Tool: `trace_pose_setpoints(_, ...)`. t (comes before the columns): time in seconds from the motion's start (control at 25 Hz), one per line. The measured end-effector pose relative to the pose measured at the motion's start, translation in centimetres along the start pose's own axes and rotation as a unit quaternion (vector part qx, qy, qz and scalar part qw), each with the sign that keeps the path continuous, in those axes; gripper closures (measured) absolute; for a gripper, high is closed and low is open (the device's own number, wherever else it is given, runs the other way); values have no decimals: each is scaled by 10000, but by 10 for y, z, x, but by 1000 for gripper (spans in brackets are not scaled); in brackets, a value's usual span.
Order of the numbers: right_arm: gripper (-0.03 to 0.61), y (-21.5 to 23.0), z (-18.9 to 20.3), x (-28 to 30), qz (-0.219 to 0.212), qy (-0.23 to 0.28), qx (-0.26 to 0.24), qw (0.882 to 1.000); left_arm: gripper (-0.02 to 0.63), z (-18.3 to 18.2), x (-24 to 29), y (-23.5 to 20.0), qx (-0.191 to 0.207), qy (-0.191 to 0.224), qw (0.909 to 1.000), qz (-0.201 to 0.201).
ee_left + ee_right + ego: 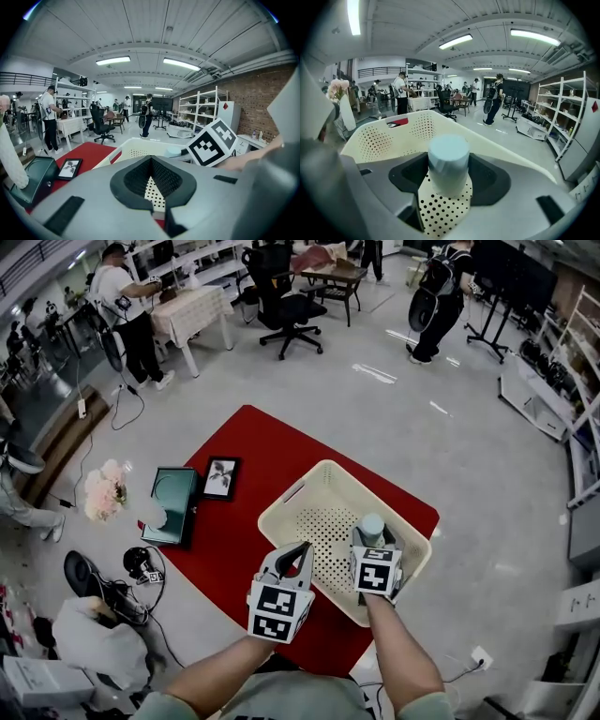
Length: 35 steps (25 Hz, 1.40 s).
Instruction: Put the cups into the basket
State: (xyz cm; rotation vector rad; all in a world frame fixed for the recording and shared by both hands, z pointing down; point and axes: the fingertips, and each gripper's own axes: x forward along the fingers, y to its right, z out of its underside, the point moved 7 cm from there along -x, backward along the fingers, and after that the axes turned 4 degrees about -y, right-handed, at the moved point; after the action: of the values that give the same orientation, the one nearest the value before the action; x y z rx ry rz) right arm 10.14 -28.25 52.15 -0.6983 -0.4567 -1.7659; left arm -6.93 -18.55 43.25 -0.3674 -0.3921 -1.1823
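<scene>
Right gripper view shows your right tongs [449,182] standing wide and clamped on the sides of a pale blue cup [448,157]. Its flat closed end points away from you. The cup hangs above the perforated floor of the basket [379,136], inside the wall nearest you and towards the basket's right corner. It is not yet resting on anything.

The main risk, as I judge it, is letting go from this height. The cup is round and smooth, so it may bounce or roll on the basket floor. It could also strike the near wall, which lies close under your wrist. If you pull back before you release, the cup could clip the basket's rim and drop outside onto the red mat [253,451].

Your left tongs [151,174] have their tips together and hold nothing. They hover just over the basket's near-left rim. A careless sweep from there could nudge the light basket out from under the cup.

No other cup shows in or around the basket, so I cannot say how many remain.
</scene>
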Motion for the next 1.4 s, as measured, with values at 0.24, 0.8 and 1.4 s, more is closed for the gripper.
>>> trace_pose_setpoints(0.24, 299, 6, 8, 21, 152, -113, 133, 9997, 612, 5, -1, -7, -73, -45, 9999, -72)
trace_pose_setpoints(0.8, 299, -1, 2, 1, -36, 10, 299, 9995, 612, 11, -14, -4, -203, 21, 9997, -153)
trace_pose_setpoints(1.4, 357, -37, 0, -113, -468, 969, 6, 9942, 612, 22, -54, 13, -311, 362, 9984, -287)
